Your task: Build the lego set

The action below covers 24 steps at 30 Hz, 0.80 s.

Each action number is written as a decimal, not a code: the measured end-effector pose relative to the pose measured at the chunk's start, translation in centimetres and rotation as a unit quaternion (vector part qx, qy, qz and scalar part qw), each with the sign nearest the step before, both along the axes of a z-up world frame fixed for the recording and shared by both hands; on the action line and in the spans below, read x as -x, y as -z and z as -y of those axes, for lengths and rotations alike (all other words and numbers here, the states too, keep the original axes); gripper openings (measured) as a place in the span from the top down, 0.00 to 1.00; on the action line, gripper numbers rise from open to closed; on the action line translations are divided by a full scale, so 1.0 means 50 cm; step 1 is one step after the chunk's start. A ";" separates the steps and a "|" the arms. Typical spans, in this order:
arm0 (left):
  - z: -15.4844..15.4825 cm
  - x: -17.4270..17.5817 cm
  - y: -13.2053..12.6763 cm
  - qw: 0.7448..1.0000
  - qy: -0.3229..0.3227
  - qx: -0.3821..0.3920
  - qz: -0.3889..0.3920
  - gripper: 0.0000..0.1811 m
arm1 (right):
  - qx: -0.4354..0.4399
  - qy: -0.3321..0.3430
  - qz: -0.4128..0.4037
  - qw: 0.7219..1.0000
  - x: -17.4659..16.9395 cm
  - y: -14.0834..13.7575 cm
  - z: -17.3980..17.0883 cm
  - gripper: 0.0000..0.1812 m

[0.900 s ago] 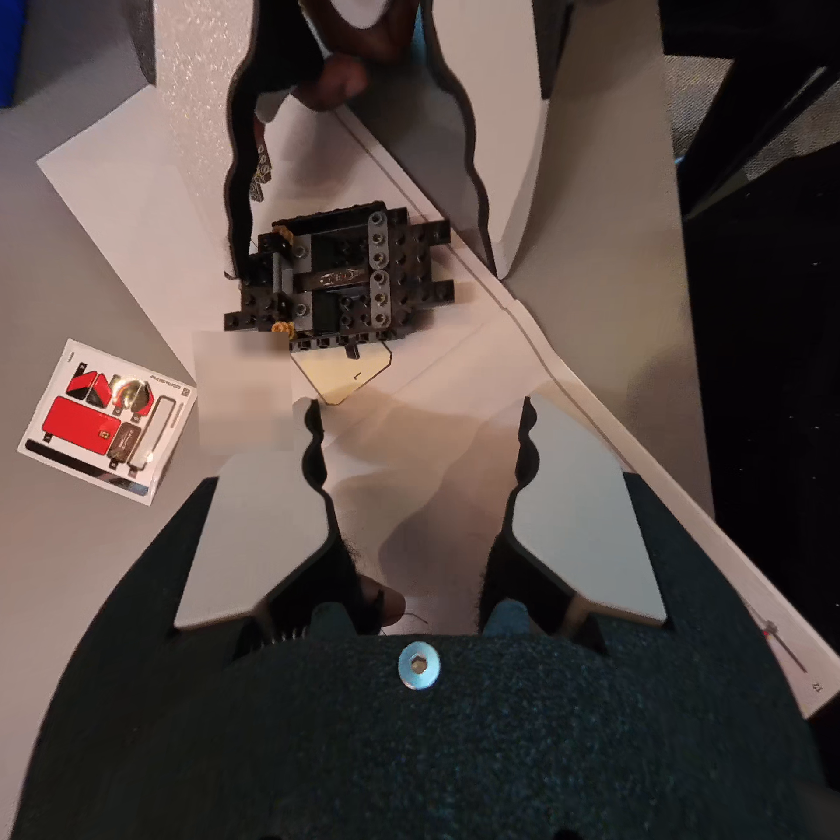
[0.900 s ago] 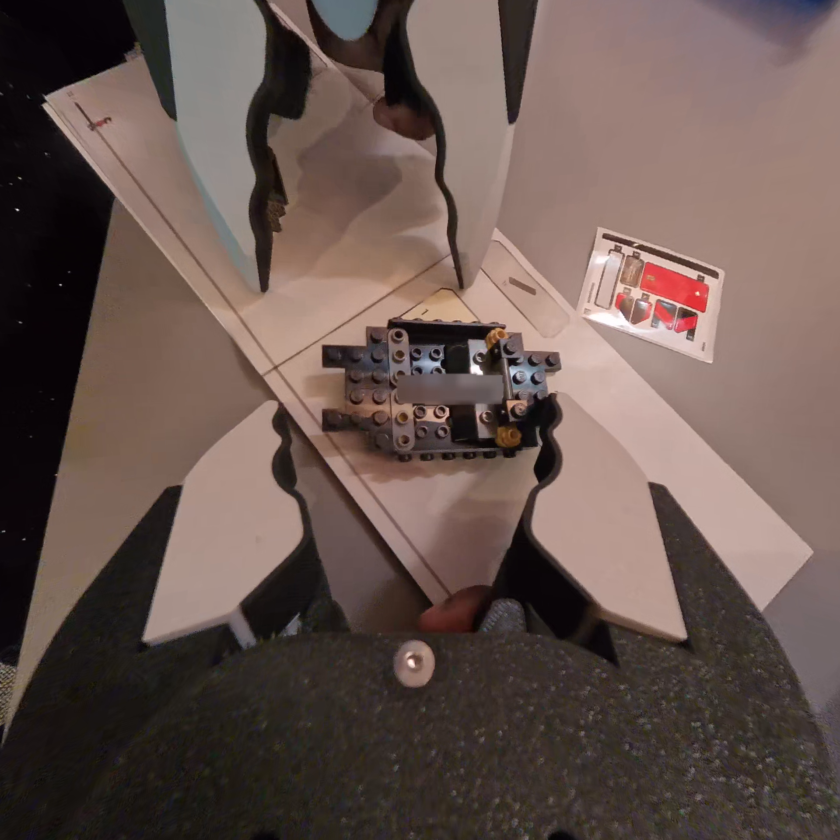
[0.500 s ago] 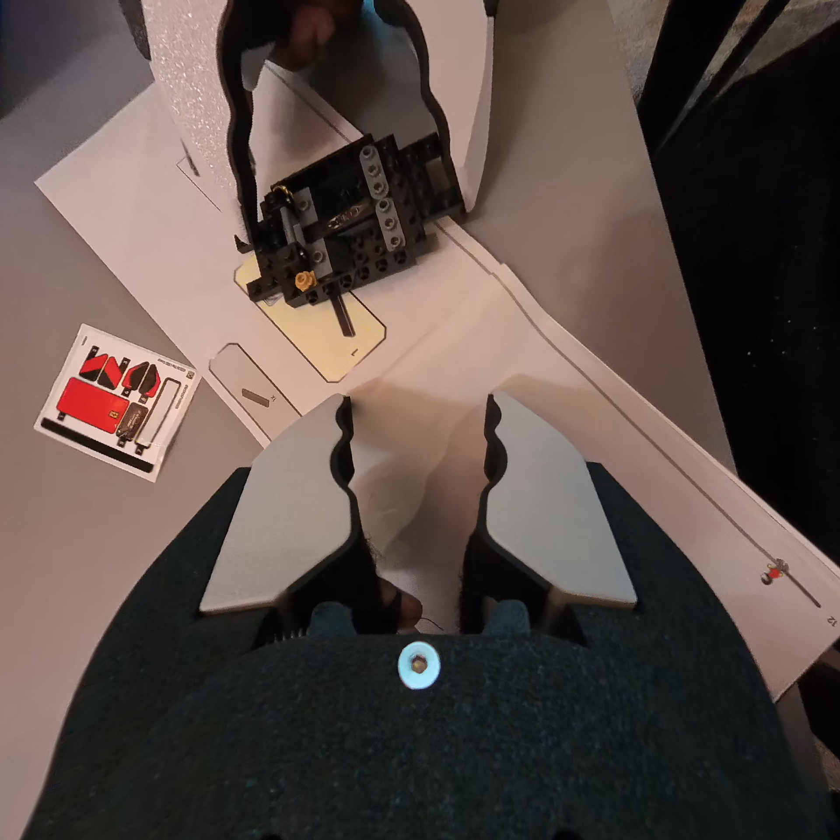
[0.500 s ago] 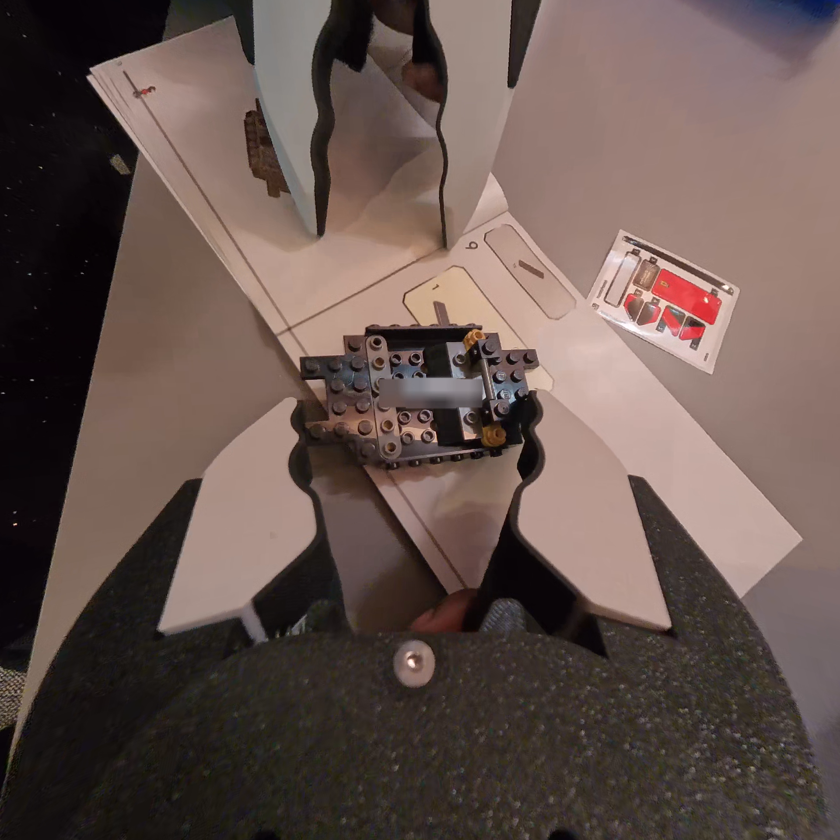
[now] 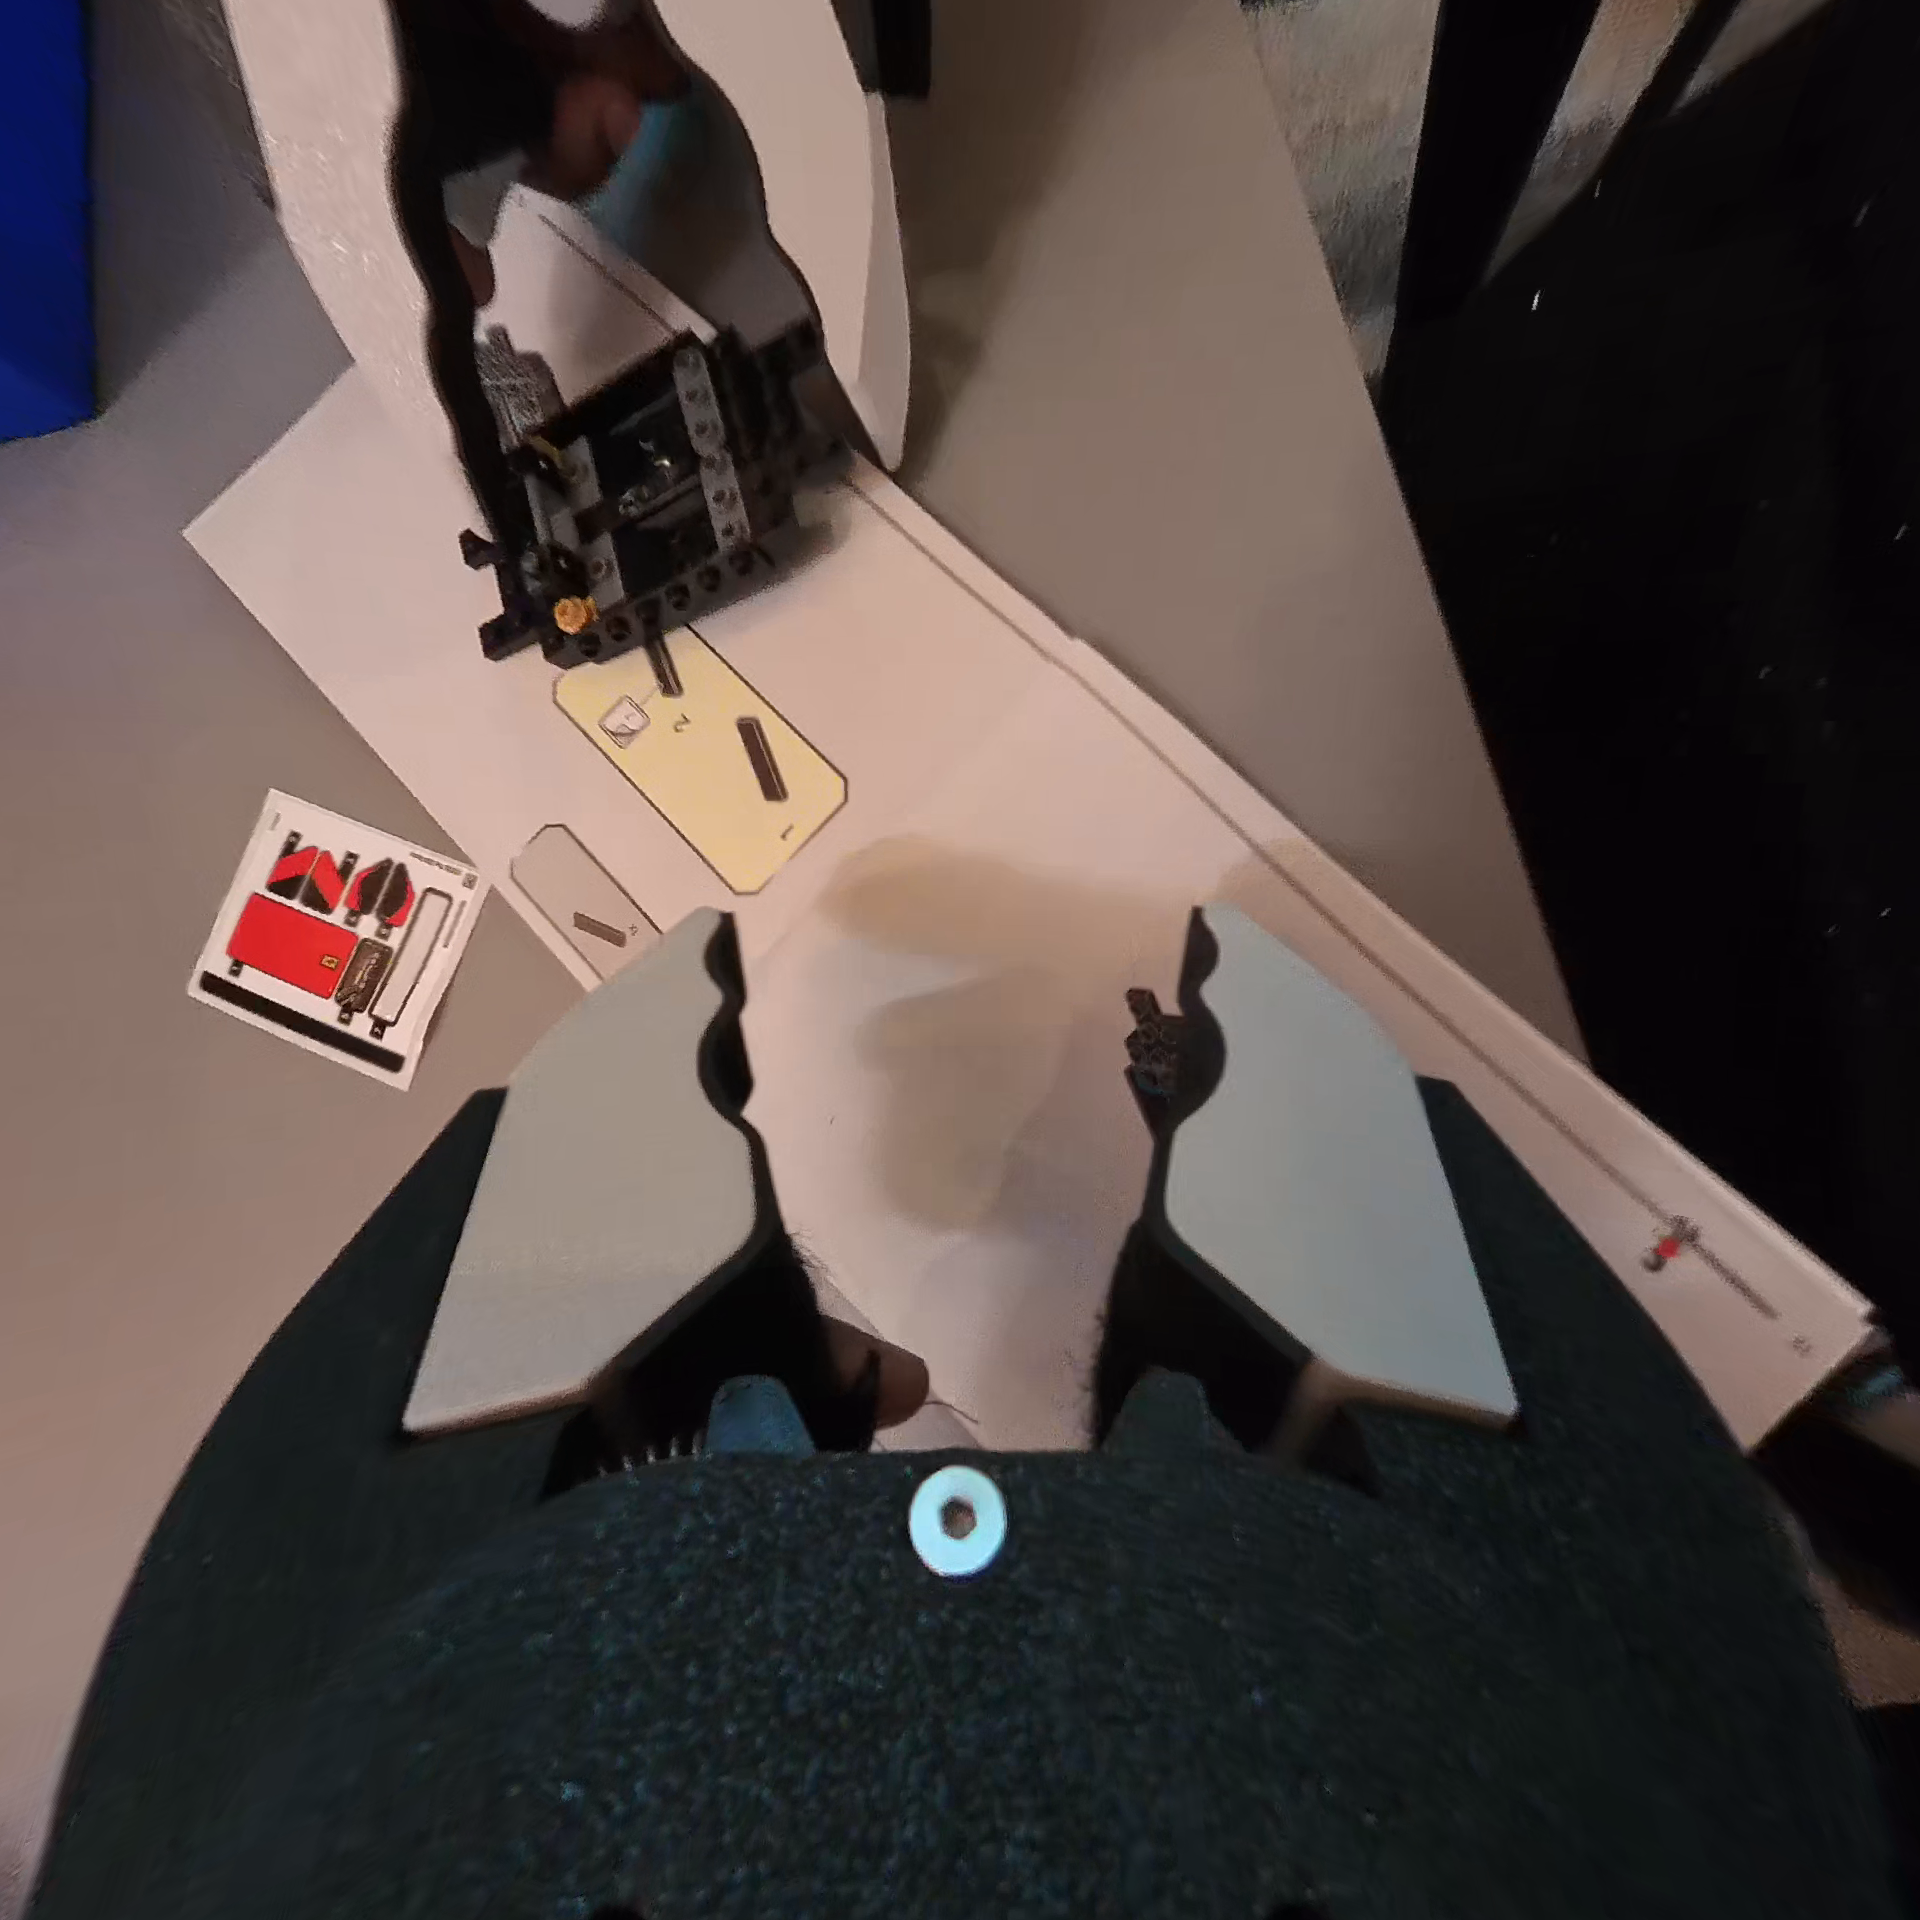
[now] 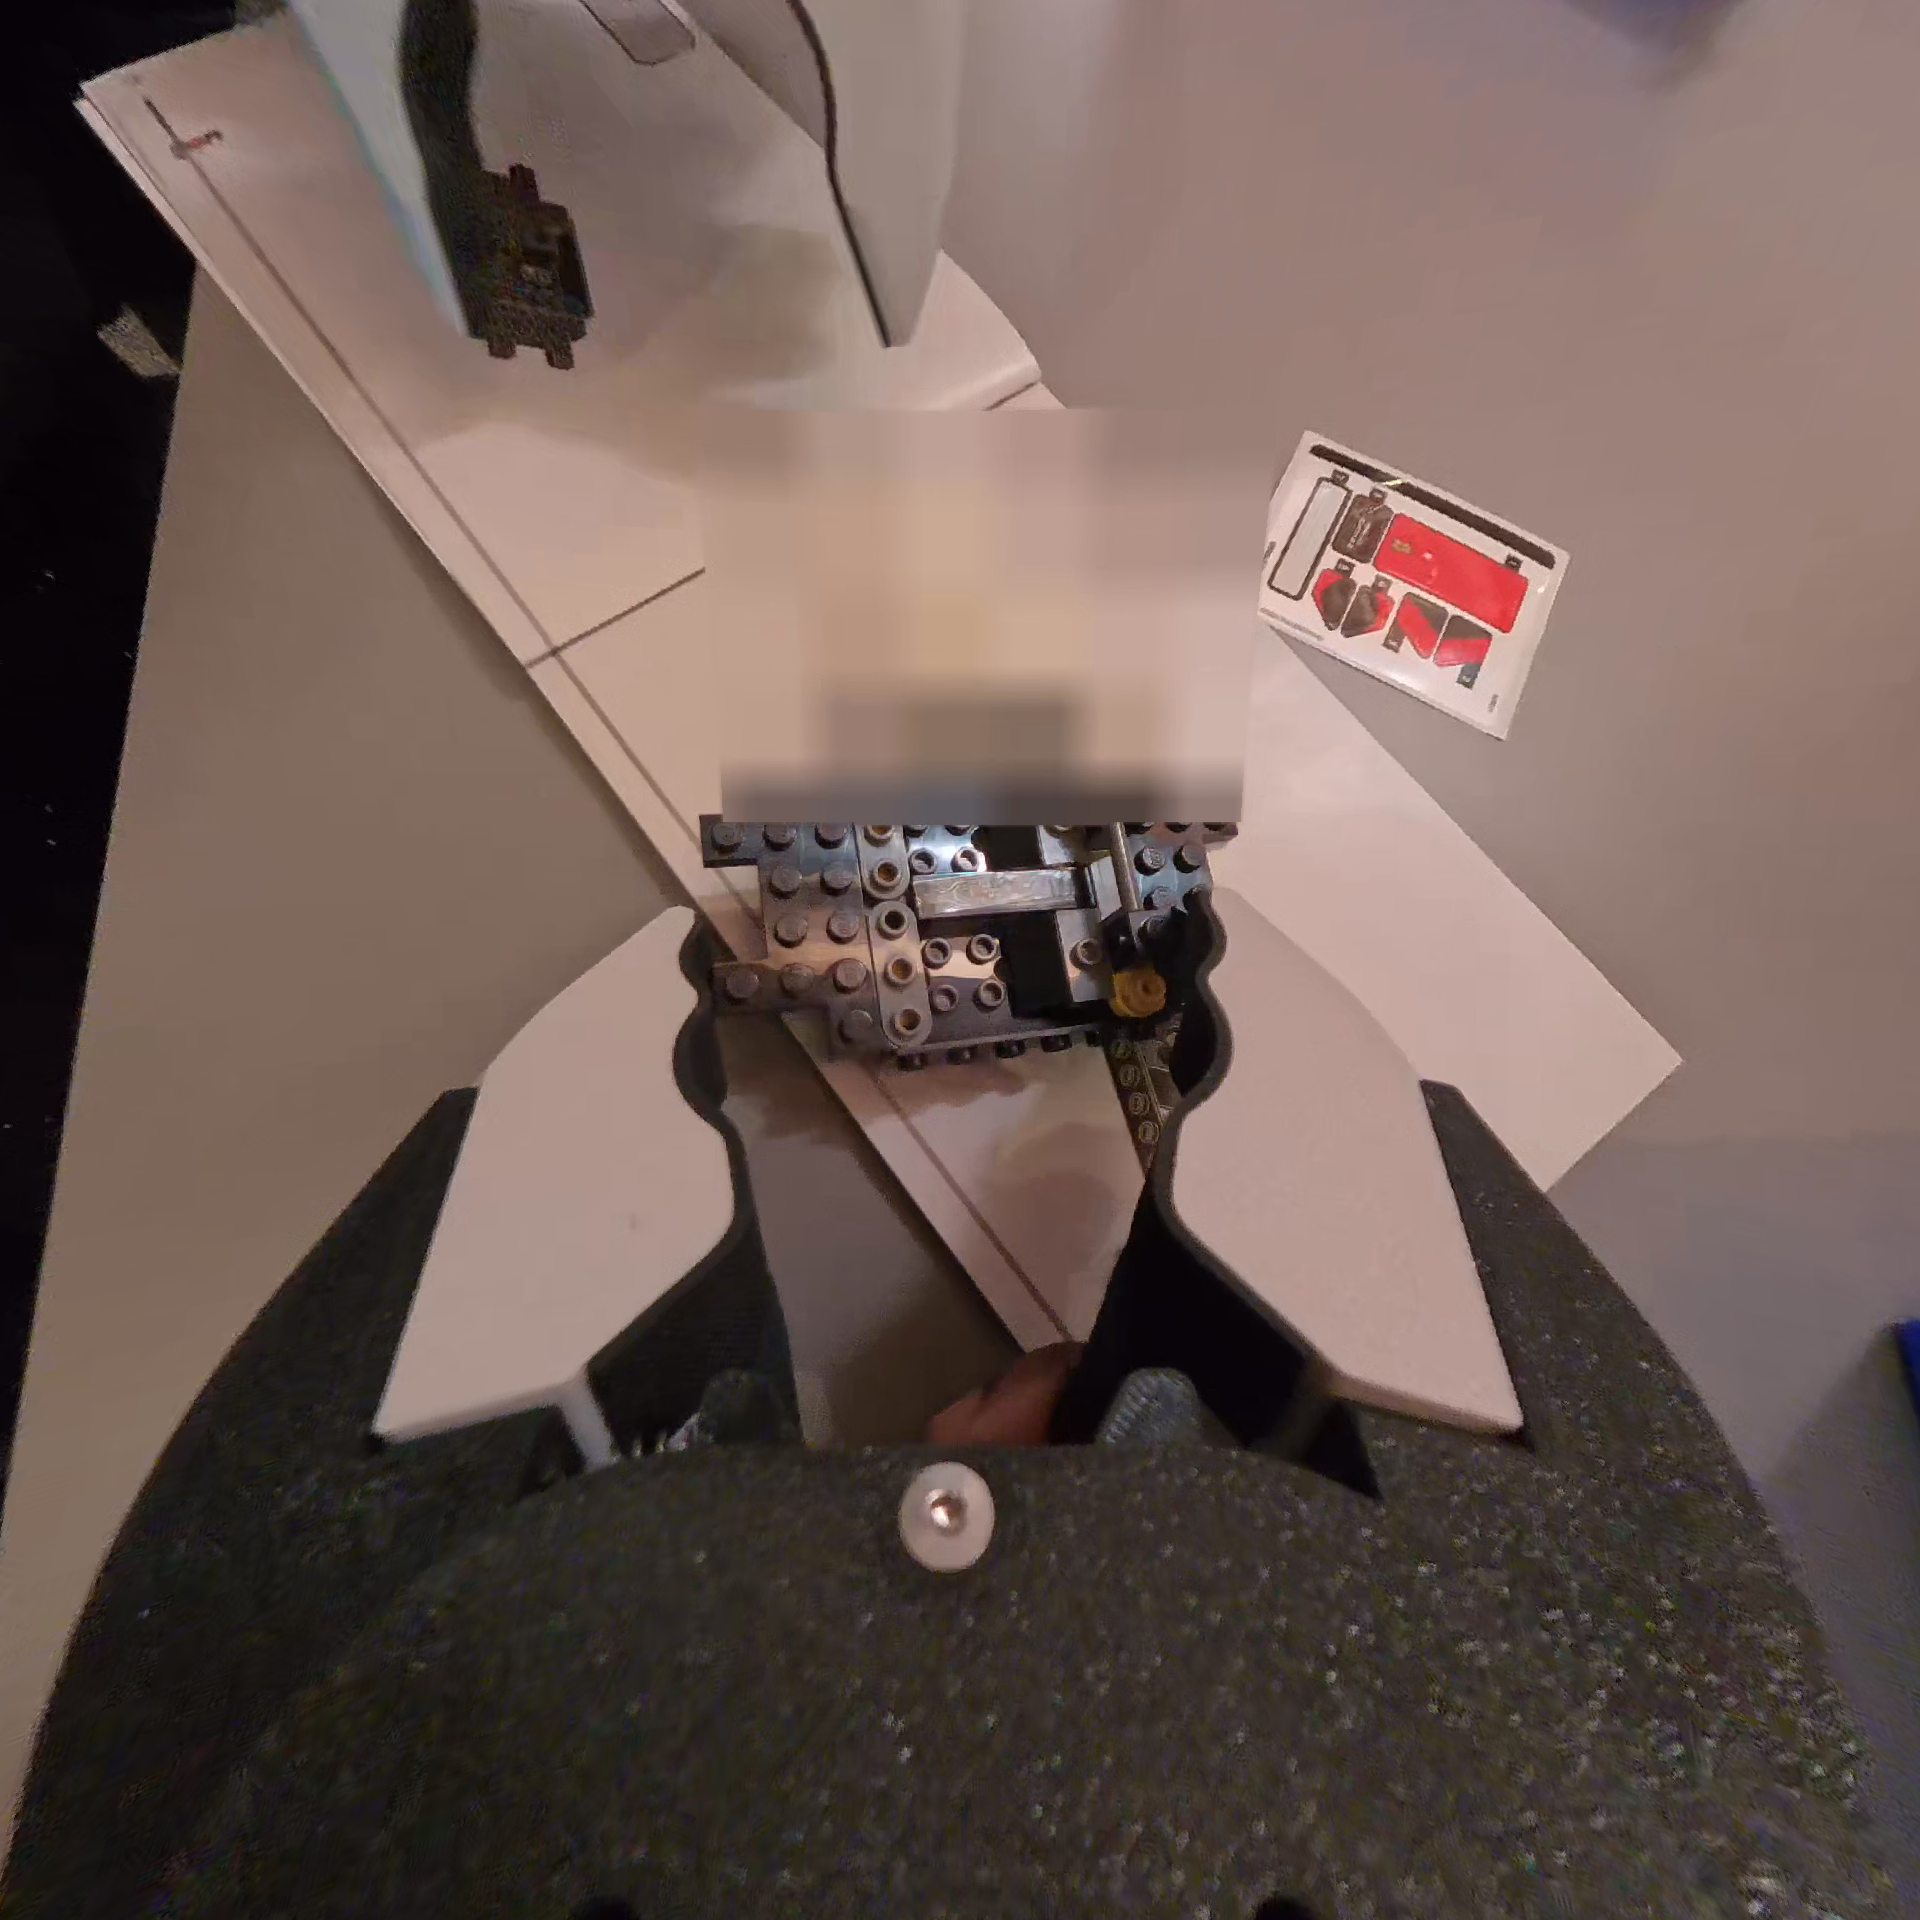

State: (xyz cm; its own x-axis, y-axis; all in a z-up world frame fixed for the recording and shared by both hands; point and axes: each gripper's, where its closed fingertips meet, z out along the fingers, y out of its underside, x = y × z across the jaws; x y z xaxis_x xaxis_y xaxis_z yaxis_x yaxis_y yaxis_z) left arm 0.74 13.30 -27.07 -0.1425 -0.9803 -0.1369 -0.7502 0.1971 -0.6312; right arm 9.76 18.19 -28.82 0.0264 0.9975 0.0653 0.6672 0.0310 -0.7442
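The right hand-held gripper (image 6: pixel 945 966) points forward and down, its two pale fingers (image 6: pixel 582 1174) closed in from either side on the sides of a dark brick assembly (image 6: pixel 935 935), which fills the gap between the tips. The left hand-held gripper (image 5: pixel 961 997) hangs apart, facing it, jaws spread wide; a small dark piece (image 5: pixel 1153 1034) clings to the inner face of its right finger.

Right gripper (image 6: pixel 951 935) fingers flank lego build (image 6: pixel 935 935); sticker sheet (image 6: pixel 1413 582) well apart.
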 end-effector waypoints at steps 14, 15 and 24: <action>-0.015 -0.006 0.023 0.999 -0.031 -0.012 -0.028 0.54 | 0.041 0.065 0.028 0.997 0.037 -0.035 0.028 0.37; -0.017 -0.008 0.025 0.999 -0.035 -0.011 -0.028 0.54 | 0.040 0.071 0.042 0.996 0.037 -0.028 0.027 0.35; -0.060 -0.042 0.012 0.982 -0.183 -0.014 -0.055 0.44 | 0.025 0.031 0.089 0.995 0.005 -0.015 -0.024 0.35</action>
State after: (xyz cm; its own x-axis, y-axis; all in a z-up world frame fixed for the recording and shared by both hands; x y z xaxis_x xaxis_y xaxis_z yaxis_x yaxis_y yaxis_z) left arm 2.85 16.32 -27.68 0.2026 -0.9648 -0.1677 -0.8375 -0.0820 -0.5402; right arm 9.49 19.39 -28.05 0.0801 0.9965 0.0246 0.7882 -0.0482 -0.6135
